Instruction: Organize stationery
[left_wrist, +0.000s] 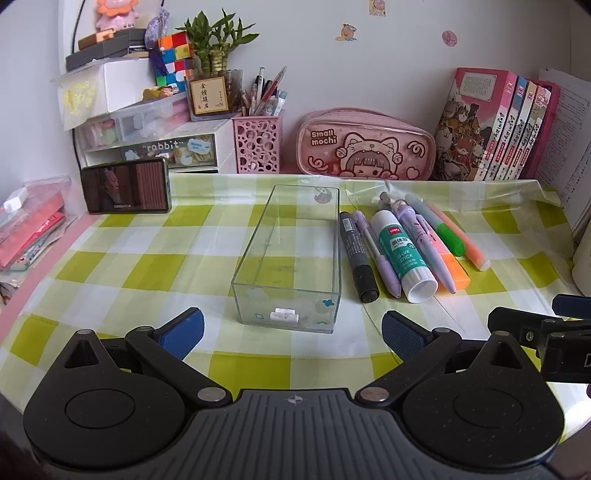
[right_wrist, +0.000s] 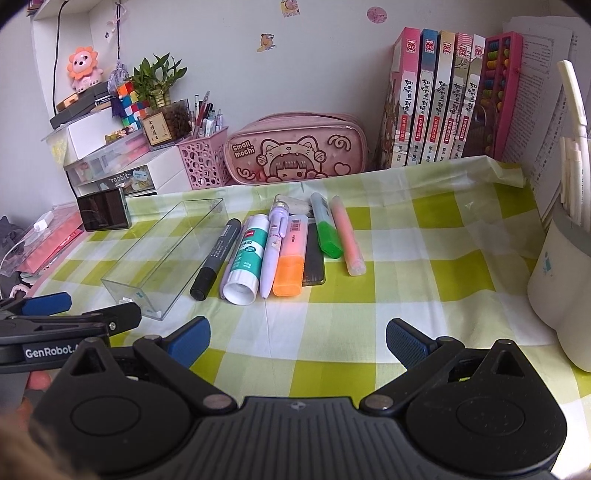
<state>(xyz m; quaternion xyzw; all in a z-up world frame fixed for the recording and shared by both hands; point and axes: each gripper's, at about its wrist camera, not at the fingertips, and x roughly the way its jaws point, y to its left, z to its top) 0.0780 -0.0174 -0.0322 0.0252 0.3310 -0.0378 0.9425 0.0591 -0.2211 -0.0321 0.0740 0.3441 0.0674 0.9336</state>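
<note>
My left gripper (left_wrist: 291, 332) and right gripper (right_wrist: 298, 341) are both wide open, holding nothing. The clear box (left_wrist: 291, 258) waits empty at twelve o'clock; the pens (right_wrist: 277, 247) line up beside it, easy to grab.

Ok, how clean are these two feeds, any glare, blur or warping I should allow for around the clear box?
Left wrist view: sharp, soft even light; the clear rectangular plastic box shows faint reflections on its walls; fisheye bends the green-and-white checked tablecloth edges. Right wrist view: also sharp; the box walls nearly vanish against the cloth; the row of upright books leans from distortion; corners are vignetted black.
</note>
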